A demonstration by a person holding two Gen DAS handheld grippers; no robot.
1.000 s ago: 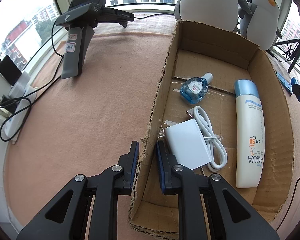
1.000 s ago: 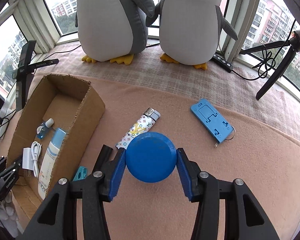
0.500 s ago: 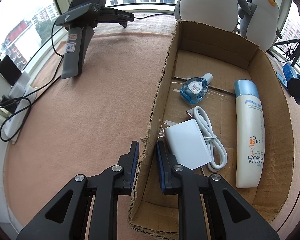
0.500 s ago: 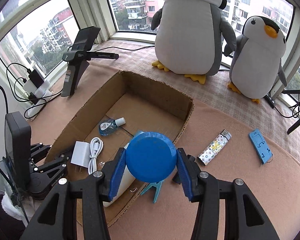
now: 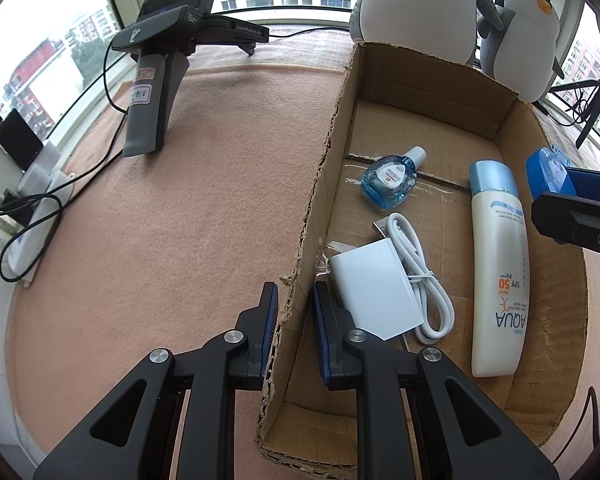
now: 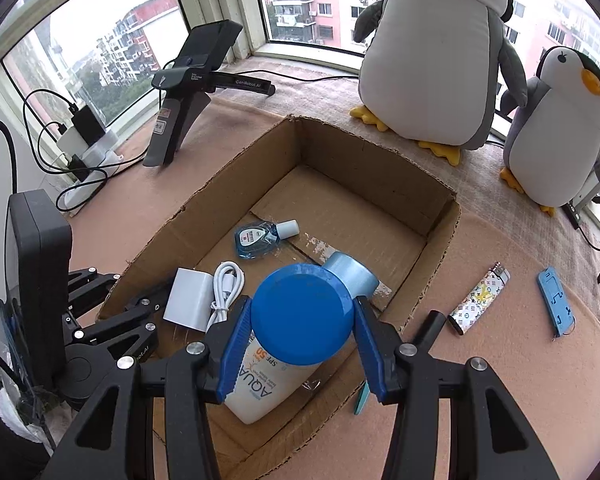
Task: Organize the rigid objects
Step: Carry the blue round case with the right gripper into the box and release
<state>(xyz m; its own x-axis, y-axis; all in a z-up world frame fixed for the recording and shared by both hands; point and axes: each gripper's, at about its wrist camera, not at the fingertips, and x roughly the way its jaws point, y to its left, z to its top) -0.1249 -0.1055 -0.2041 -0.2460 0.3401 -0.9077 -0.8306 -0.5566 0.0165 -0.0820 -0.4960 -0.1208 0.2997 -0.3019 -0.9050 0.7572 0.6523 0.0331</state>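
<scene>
Blue round container (image 6: 302,314): clamped between the blue pads of the right gripper (image 6: 302,320), held above the cardboard box, over its near right part.
Right gripper: jaws closed on the blue round container, one pad on each side of it; from the left wrist view it enters at the box's right wall.
Cardboard box (image 5: 428,84): open-topped, on the pinkish cloth; the landmark for everything below.
Left gripper (image 5: 294,316): clenched on the box's left wall, one pad outside, one inside.
Sunscreen bottle (image 5: 498,268): lying flat inside the box along its right wall, light blue cap toward the far wall.
White charger (image 5: 374,294): inside the box, by the left wall, its coiled cable (image 5: 418,268) just beside it.
Small blue bottle (image 5: 392,178): inside the box, on its side, mid-floor.
Patterned lighter (image 6: 480,298): on the cloth, outside the box to its right.
Blue phone stand (image 6: 554,304): farther right of the box than the lighter.
Two plush penguins (image 6: 432,56): beyond the box's far wall, by the window.
</scene>
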